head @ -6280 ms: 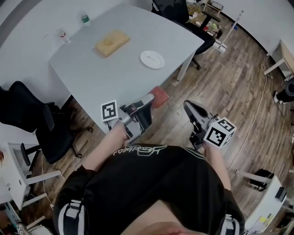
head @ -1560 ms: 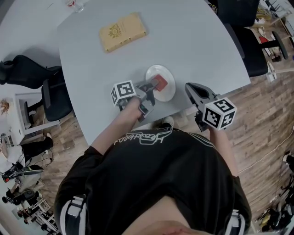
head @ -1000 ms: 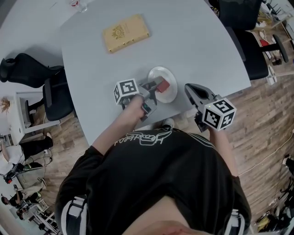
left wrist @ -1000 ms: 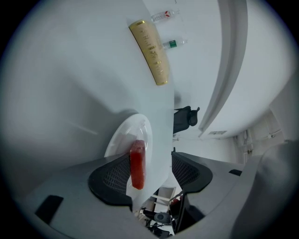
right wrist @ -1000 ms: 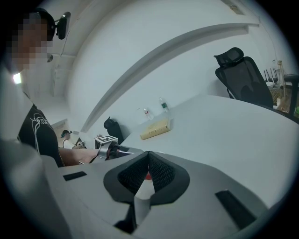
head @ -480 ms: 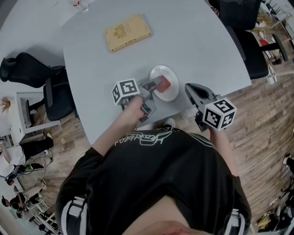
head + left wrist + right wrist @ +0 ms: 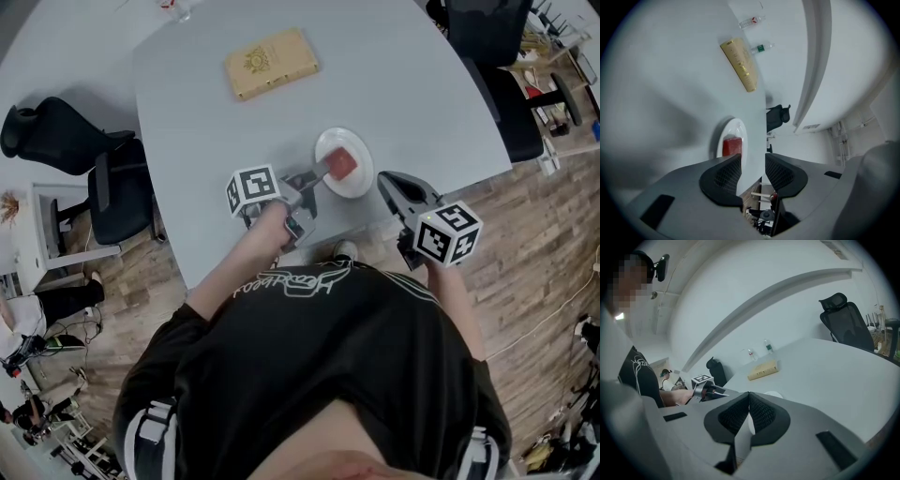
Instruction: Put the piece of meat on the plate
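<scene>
We find no wording, brand or number that can be read in any view. Marks noted, none legible:

- **Shirt:** a white outlined script runs across the black shirt (image 7: pixel 286 282). It is seen upside down and we cannot decipher it.
- **Box:** an ornamental emblem sits at the centre of the gold box (image 7: pixel 271 62), toward the far edge of the worktop (image 7: pixel 412 84). Any lettering on it is too small.
- **Bottles:** the green-banded bottle (image 7: pixel 761 48) and the red-banded bottle (image 7: pixel 751 21) stand at the far edge beyond the box. Their labels are unreadable.
- **Cubes:** the left marker cube (image 7: pixel 251 188) and the right marker cube (image 7: pixel 448 234) carry square black-and-white coded patterns, without characters.
</scene>
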